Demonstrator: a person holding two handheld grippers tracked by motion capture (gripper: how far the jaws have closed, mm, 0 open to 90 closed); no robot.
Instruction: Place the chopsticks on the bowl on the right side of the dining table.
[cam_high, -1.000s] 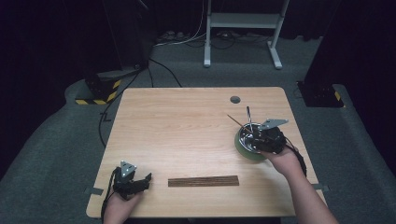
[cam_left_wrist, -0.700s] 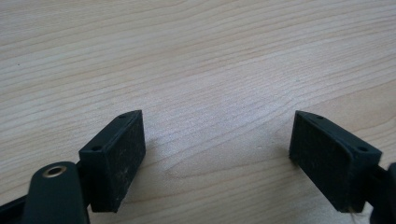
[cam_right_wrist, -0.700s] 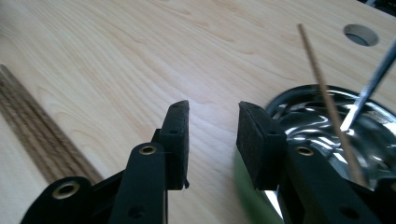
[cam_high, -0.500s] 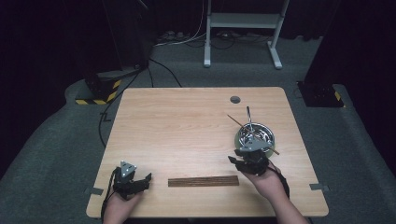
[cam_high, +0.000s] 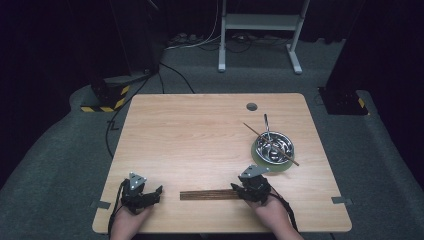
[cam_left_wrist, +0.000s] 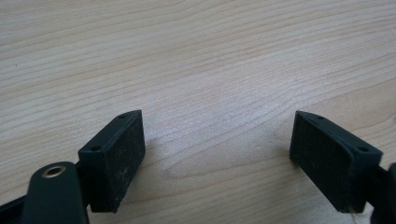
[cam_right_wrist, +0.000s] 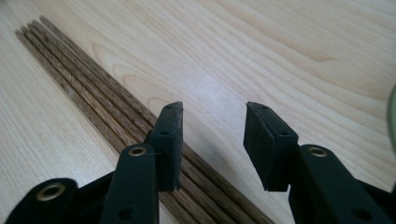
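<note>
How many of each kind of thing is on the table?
Loose sticks beside the grippers, lying in a row: about 4, hard to count exactly
Metal bowl: 1
Green plate under the bowl: 1
Utensils in the bowl: 2, a wooden stick and a metal handle
Total: about 8

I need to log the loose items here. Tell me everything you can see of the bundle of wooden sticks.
The wooden sticks are several thin, dark brown, grained rods lying flat and parallel, pressed side by side on the light wooden table near its front edge. The right gripper stands open over their right end, its left jaw above them; whether it touches them is unclear.
</note>
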